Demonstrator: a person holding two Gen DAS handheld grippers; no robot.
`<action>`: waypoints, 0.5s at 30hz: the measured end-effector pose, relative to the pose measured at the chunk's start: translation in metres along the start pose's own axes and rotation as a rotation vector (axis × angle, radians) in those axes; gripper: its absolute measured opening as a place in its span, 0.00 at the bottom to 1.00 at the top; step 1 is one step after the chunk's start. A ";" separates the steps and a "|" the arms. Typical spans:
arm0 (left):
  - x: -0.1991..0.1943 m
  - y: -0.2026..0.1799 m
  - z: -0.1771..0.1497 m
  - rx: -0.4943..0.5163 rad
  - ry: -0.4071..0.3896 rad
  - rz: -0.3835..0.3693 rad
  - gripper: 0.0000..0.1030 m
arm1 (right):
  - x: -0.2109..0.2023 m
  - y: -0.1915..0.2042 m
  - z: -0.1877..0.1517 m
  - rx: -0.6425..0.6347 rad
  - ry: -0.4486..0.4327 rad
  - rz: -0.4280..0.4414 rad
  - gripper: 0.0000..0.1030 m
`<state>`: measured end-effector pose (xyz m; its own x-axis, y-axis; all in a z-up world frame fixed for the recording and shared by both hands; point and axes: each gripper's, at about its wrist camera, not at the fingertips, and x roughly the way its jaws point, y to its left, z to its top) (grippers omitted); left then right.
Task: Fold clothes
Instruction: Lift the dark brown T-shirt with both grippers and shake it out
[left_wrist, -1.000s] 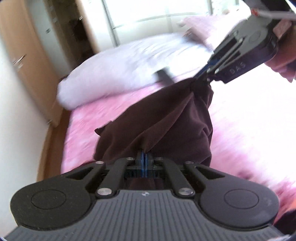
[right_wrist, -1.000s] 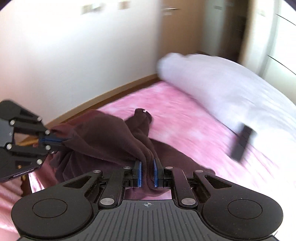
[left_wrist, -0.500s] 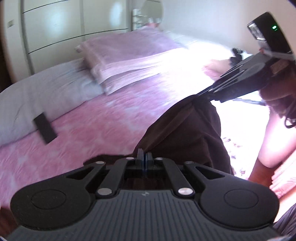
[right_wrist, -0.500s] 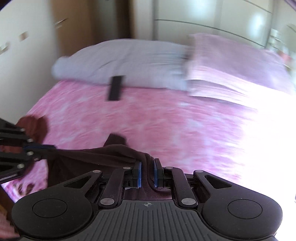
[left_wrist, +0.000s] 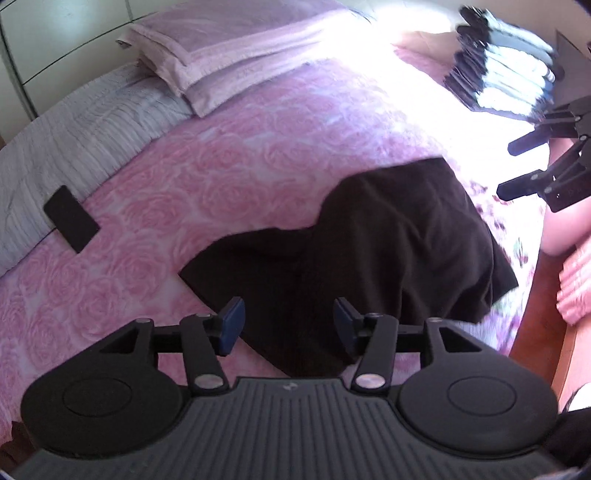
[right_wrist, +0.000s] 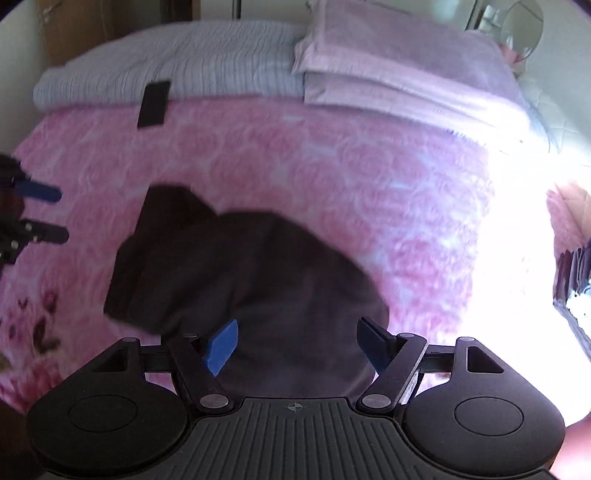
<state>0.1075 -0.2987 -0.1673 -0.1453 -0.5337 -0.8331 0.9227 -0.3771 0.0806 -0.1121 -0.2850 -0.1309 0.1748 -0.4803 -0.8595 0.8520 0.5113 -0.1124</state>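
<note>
A dark brown garment lies loosely spread on the pink rose-patterned bedspread; it also shows in the right wrist view. My left gripper is open and empty, just above the garment's near edge. My right gripper is open and empty over the garment's near part. The right gripper shows at the right edge of the left wrist view, open. The left gripper shows at the left edge of the right wrist view, open.
A black phone lies near the grey pillow; pink pillows sit at the head. A stack of folded clothes rests at the bed's right side. The wooden bed edge is at right.
Both grippers were shut on the garment and held it up; now both have opened and the garment lies on the bed. The views have swung toward the pillows.
</note>
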 end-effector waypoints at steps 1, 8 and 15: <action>0.010 -0.018 -0.002 0.072 0.003 -0.023 0.55 | 0.009 0.006 -0.015 -0.027 0.046 0.000 0.72; 0.078 -0.137 -0.035 0.718 -0.041 -0.072 0.69 | 0.068 0.018 -0.099 -0.261 0.246 0.024 0.72; 0.137 -0.133 -0.024 0.696 -0.002 0.055 0.13 | 0.108 0.010 -0.133 -0.569 0.158 0.070 0.72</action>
<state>-0.0263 -0.3031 -0.3053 -0.1066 -0.5672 -0.8166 0.4853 -0.7465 0.4552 -0.1502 -0.2363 -0.2910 0.1078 -0.3423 -0.9334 0.4348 0.8605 -0.2654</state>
